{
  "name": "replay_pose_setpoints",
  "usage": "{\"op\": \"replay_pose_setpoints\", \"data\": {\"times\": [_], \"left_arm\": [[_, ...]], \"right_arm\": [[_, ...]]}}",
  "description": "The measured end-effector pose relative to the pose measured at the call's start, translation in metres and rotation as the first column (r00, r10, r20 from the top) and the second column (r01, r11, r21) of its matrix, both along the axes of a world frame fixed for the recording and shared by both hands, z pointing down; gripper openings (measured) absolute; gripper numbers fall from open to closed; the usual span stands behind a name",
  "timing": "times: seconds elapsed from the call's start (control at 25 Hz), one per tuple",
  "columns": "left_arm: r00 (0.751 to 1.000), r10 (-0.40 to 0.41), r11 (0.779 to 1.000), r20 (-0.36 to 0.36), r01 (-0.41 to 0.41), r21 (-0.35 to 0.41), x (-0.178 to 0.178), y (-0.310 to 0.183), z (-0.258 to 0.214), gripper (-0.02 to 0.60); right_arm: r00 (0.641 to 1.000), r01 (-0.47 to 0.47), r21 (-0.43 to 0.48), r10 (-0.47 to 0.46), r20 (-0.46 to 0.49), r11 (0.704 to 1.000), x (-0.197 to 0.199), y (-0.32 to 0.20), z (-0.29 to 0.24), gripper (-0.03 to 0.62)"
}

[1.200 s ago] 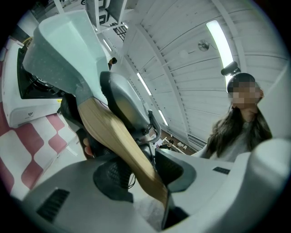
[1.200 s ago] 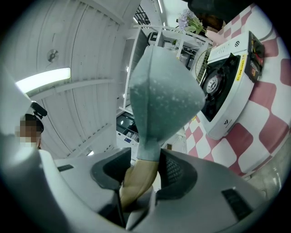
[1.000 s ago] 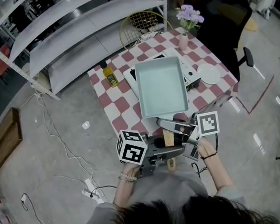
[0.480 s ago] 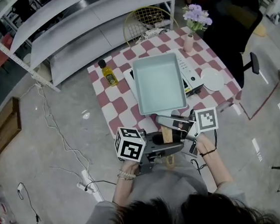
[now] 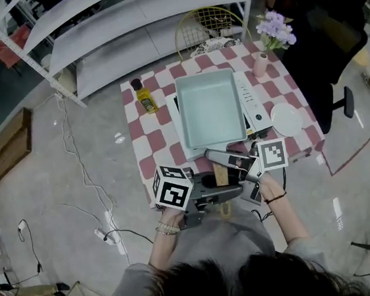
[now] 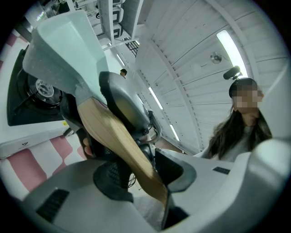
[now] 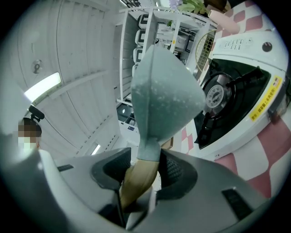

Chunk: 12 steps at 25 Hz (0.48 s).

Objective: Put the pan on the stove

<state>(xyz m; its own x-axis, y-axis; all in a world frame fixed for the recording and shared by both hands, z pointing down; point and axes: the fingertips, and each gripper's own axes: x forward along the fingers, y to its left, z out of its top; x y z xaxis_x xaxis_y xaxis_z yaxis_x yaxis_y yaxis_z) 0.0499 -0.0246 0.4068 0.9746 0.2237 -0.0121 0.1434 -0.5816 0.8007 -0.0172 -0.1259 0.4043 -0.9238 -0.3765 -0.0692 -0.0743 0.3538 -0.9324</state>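
Hand-held grippers, left (image 5: 221, 198) and right (image 5: 223, 165), clench pan (image 5: 210, 108) over stove (image 5: 254, 106); bottle (image 5: 145, 99), perhaps oil, nearby.

Red-and-white checked table (image 5: 145, 132)
On it: a white stove (image 5: 254, 106), a yellow bottle (image 5: 145, 99) (near the far left corner), a pink vase (image 5: 261, 64), a white plate (image 5: 286, 118).

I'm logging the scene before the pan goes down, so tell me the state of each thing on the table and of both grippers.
Pan: empty, held up over the stove by its wooden handle.
Stove: burner bare, no flame seen.
Oil bottle: upright, capped.
Vase: upright, holding purple flowers.
Plate: empty, lying flat.
Left gripper: shut on the wooden handle.
Right gripper: shut on the wooden handle.
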Motion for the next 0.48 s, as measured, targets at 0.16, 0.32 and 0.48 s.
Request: {"op": "replay_pose_setpoints", "data": {"times": [0.16, 0.32, 0.48], "left_arm": [[0.999, -0.046, 0.999, 0.002, 0.046, -0.009, 0.013, -0.013, 0.001, 0.153], [0.996, -0.088, 0.996, 0.006, 0.088, -0.016, 0.024, -0.024, 0.002, 0.153], [0.992, -0.129, 0.991, 0.013, 0.130, -0.024, 0.033, -0.033, 0.005, 0.153]], "right_arm": [[0.999, 0.044, -0.010, -0.044, 0.001, 0.999, 0.009, -0.010, 0.003, 0.190], [0.996, 0.087, -0.014, -0.087, 0.002, 0.996, 0.016, -0.018, 0.004, 0.190], [0.992, 0.130, -0.019, -0.129, 0.007, 0.991, 0.021, -0.024, 0.007, 0.190]]}}
